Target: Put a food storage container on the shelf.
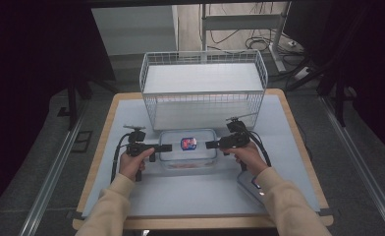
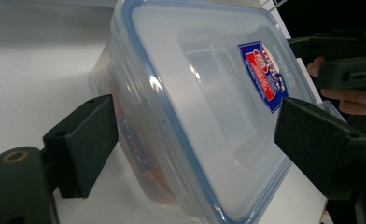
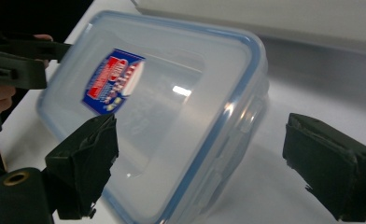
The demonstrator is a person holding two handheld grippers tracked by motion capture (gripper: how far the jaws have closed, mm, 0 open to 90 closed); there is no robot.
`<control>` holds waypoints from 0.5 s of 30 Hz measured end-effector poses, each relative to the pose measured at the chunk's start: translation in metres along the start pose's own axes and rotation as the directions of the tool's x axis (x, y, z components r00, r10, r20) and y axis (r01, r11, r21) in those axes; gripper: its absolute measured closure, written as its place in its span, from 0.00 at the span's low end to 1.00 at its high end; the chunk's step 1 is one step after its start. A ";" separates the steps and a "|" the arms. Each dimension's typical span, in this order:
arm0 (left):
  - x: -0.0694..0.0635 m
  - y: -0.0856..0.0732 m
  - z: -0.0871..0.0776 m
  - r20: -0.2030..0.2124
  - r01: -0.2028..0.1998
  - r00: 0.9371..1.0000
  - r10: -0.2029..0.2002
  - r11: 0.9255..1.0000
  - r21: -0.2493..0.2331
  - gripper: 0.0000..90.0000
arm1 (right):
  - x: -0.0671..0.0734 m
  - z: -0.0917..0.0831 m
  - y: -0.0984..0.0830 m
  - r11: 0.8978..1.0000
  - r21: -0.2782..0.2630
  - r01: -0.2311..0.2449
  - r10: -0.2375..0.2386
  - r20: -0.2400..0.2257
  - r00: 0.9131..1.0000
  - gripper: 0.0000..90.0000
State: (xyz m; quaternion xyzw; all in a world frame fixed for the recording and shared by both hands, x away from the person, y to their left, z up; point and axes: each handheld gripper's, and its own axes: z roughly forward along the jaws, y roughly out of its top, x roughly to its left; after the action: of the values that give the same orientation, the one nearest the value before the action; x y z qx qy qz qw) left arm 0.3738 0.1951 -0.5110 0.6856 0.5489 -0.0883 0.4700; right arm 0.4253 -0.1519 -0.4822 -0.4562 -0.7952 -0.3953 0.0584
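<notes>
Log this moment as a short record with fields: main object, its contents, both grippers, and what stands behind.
main object: clear lidded container with a blue seal rim and a red-and-blue label, flat on the table
contents: something orange-red low inside, too blurred to identify
left gripper: open, fingers straddling the container's left end
right gripper: open, fingers straddling its right end
contact: cannot tell if any finger touches it
behind: white wire basket, just beyond the container
</notes>
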 end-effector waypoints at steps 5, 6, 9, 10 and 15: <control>0.002 -0.003 0.003 0.022 0.005 1.000 -0.006 1.000 0.012 0.19 | -0.003 0.007 0.000 0.999 0.030 -0.042 0.043 -0.030 0.999 0.12; 0.002 -0.003 0.004 0.019 0.006 1.000 -0.006 1.000 0.015 0.19 | -0.004 0.008 0.000 0.998 0.036 -0.048 0.049 -0.037 0.998 0.12; 0.003 -0.004 0.006 0.020 0.008 1.000 -0.009 1.000 0.024 0.23 | -0.003 0.014 -0.001 0.996 0.071 -0.058 0.061 -0.049 0.997 0.14; 0.003 -0.004 0.006 0.020 0.008 1.000 -0.009 1.000 0.024 0.24 | -0.004 0.015 -0.002 0.994 0.078 -0.070 0.075 -0.061 0.995 0.15; 0.005 -0.005 0.005 0.027 0.023 0.999 -0.023 1.000 0.018 0.27 | -0.005 0.017 -0.002 0.989 0.090 -0.121 0.130 -0.094 0.987 0.21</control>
State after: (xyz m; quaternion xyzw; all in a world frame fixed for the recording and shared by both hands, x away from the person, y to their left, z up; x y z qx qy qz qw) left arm 0.3735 0.1944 -0.5197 0.6820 0.5494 -0.1080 0.4704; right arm 0.4308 -0.1446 -0.4970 -0.4822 -0.7769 -0.3792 0.1420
